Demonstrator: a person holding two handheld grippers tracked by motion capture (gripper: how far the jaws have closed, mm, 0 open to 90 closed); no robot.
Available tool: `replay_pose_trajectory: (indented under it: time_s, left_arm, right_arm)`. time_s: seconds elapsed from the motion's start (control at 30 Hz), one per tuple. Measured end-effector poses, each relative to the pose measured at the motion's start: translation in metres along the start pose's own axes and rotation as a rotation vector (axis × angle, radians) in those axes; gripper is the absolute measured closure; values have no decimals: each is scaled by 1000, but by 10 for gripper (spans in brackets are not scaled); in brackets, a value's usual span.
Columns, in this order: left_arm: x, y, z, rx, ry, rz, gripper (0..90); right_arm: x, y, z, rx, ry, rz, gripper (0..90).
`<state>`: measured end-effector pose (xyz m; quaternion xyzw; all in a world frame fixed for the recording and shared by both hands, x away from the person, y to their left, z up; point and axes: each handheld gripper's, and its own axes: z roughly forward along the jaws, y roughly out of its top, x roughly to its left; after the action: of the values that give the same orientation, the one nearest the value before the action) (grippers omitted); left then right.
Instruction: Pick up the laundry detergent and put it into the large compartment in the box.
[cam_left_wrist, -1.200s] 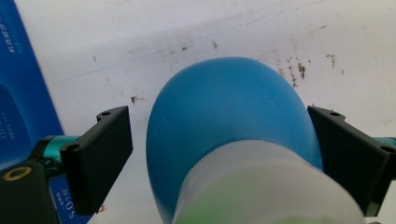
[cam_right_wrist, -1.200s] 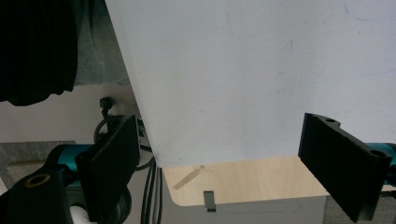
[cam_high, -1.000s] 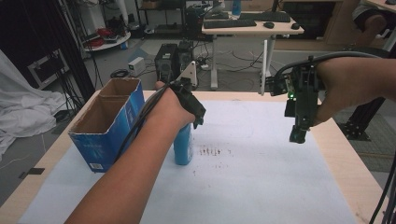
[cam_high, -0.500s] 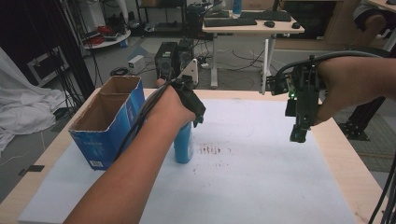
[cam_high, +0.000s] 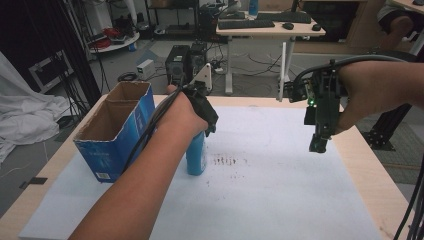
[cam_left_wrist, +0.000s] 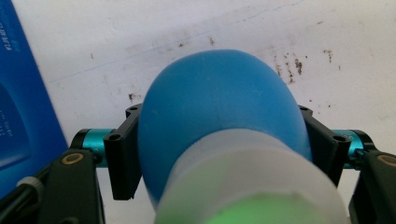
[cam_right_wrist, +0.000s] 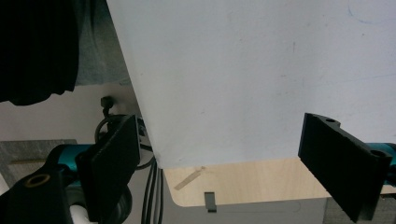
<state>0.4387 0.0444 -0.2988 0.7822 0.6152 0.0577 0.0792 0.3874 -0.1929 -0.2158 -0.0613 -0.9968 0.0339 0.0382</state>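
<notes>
The left tongs point down, clamped tight around something. The right tongs hang in the air, jaws spread wide.

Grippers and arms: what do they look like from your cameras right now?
Both forearms are bare, no sleeves. The left gripper and right gripper have flat black jaws on teal fittings with brass-coloured pivots. In the high view, black cables trail along each arm, and a green light glows on the right gripper's body.

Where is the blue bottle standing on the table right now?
In the high view the blue bottle stands upright on the white sheet, left of centre, just right of the blue cardboard box, clamped by the left tongs.
</notes>
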Motion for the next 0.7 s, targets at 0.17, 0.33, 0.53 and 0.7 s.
replay_pose_trajectory:
  time_s: [0.17,0.33,0.53,0.7]
  left_arm:
    - [1,1,2,4,3,-2,303]
    - [1,3,2,7,2,-5,318]
    - [1,4,2,6,-3,-16,337]
    - [2,6,3,32,-19,-31,368]
  right_arm:
    - [-1,-2,1,0,1,6,120]
    - [-2,-3,2,1,5,6,120]
    - [-1,-3,3,4,5,10,120]
    - [-2,-2,5,4,9,10,120]
